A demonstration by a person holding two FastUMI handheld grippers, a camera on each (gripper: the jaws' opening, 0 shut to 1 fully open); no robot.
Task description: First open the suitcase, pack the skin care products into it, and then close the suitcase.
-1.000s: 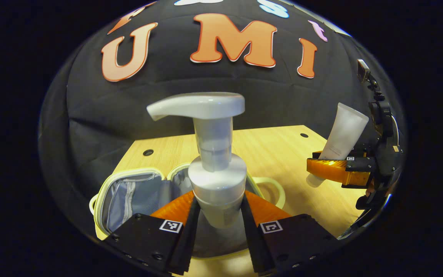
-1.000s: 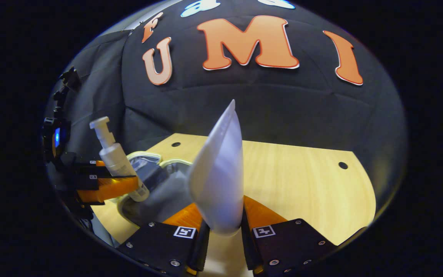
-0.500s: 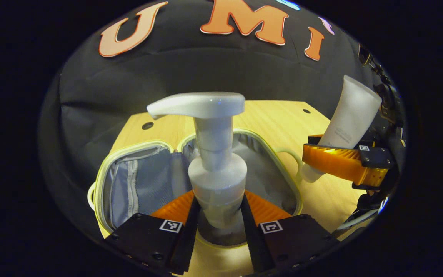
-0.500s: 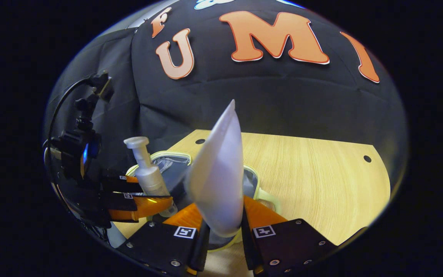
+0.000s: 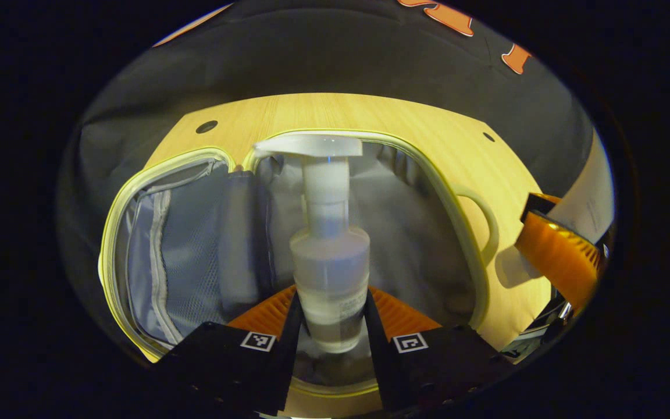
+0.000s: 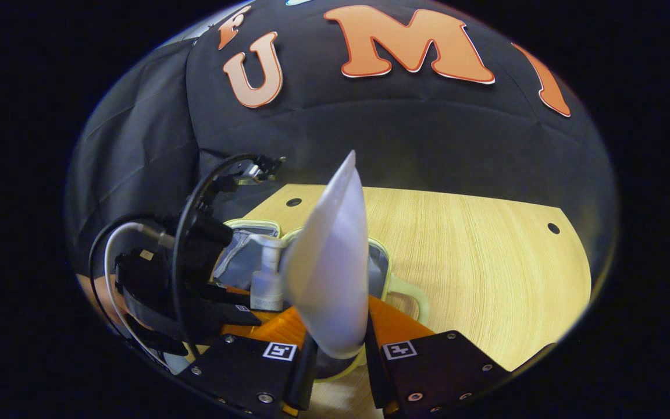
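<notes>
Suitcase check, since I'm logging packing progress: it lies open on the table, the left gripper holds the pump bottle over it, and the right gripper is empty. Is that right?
One detail is wrong: the right gripper is not empty. The right gripper view shows its fingers shut on a white tube. The rest holds: the suitcase lies open on the table, and the left gripper holds the pump bottle over it.

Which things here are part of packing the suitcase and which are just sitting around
Part of the job:
suitcase, lying open
pump bottle, in the left hand-held gripper
tube, in the right hand-held gripper

Just there:
wooden table
black cloth wall
</notes>
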